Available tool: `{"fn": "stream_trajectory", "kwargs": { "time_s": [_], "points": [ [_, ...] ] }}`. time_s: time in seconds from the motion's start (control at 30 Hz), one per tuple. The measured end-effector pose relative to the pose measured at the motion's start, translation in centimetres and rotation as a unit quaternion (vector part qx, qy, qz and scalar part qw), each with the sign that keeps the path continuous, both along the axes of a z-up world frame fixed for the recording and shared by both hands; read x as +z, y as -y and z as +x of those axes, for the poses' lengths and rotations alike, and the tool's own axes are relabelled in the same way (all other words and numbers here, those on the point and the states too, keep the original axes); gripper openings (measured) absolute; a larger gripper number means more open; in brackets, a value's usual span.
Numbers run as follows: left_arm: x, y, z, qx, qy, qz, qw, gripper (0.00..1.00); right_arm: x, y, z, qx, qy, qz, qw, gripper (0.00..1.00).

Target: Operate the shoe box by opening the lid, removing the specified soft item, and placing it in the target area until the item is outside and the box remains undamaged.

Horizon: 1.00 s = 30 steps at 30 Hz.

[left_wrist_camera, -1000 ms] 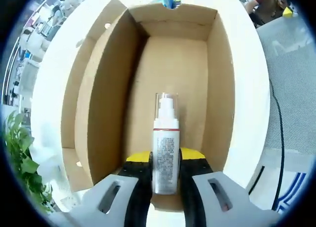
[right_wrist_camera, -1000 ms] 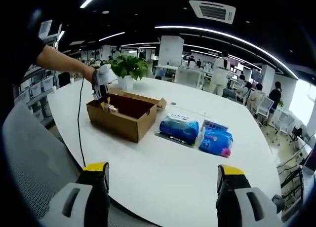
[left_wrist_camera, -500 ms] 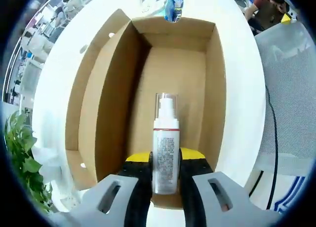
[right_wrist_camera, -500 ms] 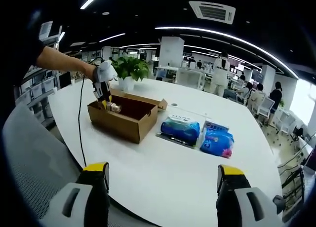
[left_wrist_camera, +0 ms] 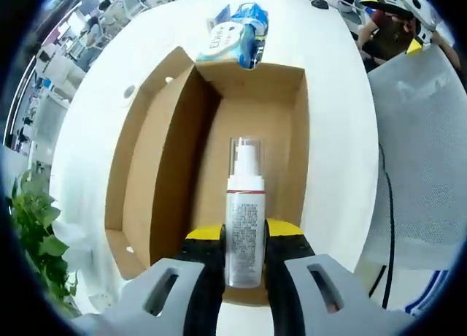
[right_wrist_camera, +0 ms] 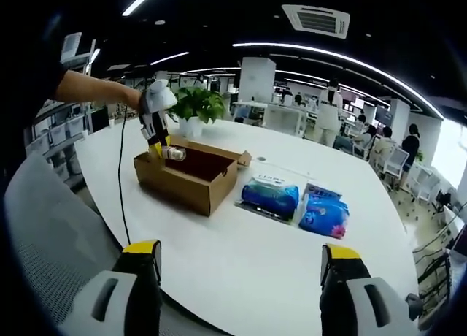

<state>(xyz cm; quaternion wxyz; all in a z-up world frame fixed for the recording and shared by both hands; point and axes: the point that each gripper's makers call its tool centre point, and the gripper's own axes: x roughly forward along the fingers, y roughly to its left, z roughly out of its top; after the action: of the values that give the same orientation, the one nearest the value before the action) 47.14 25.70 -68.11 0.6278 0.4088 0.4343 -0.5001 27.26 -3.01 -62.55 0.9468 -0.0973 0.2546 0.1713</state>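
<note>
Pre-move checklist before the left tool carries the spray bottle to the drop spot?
1. Left tool grip on the white spray bottle with clear cap: ok, jaws clamp its body on both sides.
2. Bottle out of the brown cardboard shoe box: ok; the right gripper view shows it held above the rim.
3. Box lid open, box undamaged: ok.
4. Right tool out of the way: ok, open, over the white table, away from the box.
5. Blue tissue packs beside the box: ok, apart from it.
6. Target area location: cannot tell.

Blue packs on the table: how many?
2. One pack lies right of the box; the other pack lies just beyond it. The box walls may hide more.
</note>
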Motion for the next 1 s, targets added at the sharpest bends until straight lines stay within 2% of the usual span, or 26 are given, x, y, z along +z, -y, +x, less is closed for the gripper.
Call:
{"fn": "stream_trajectory", "kwargs": {
  "time_s": [0.07, 0.17, 0.33, 0.5, 0.77, 0.87, 1.0],
  "points": [
    [0.6, 0.3, -0.3, -0.003, 0.0, -0.005, 1.0, 0.17, 0.2, -0.4, 0.0, 0.011, -0.001, -0.009, 0.9999, 0.89],
    [1.6, 0.9, -0.8, -0.01, -0.001, -0.014, 0.9999, 0.17, 0.6, -0.6, 0.0, 0.027, -0.004, -0.026, 0.9993, 0.83],
    [2.9, 2.0, -1.6, -0.023, 0.0, -0.026, 0.9994, 0.17, 2.1, -1.1, 0.7, 0.046, 0.002, -0.025, 0.9986, 0.83],
    [4.1, 3.5, -2.4, -0.046, 0.004, -0.048, 0.9978, 0.17, 3.5, -1.5, 1.3, 0.063, 0.013, -0.043, 0.997, 0.82],
    [5.9, 6.0, -4.1, -0.069, -0.001, -0.079, 0.9945, 0.17, 5.7, -3.2, 2.1, 0.09, 0.031, -0.015, 0.9953, 0.8],
    [6.5, 6.9, -4.9, -0.083, 0.001, -0.086, 0.9929, 0.17, 6.7, -4.1, 2.4, 0.107, 0.04, -0.009, 0.9934, 0.74],
    [6.9, 7.7, -6.1, -0.09, -0.012, -0.094, 0.9914, 0.17, 7.5, -5.0, 2.6, 0.123, 0.045, -0.002, 0.9914, 0.73]
  ]
}}
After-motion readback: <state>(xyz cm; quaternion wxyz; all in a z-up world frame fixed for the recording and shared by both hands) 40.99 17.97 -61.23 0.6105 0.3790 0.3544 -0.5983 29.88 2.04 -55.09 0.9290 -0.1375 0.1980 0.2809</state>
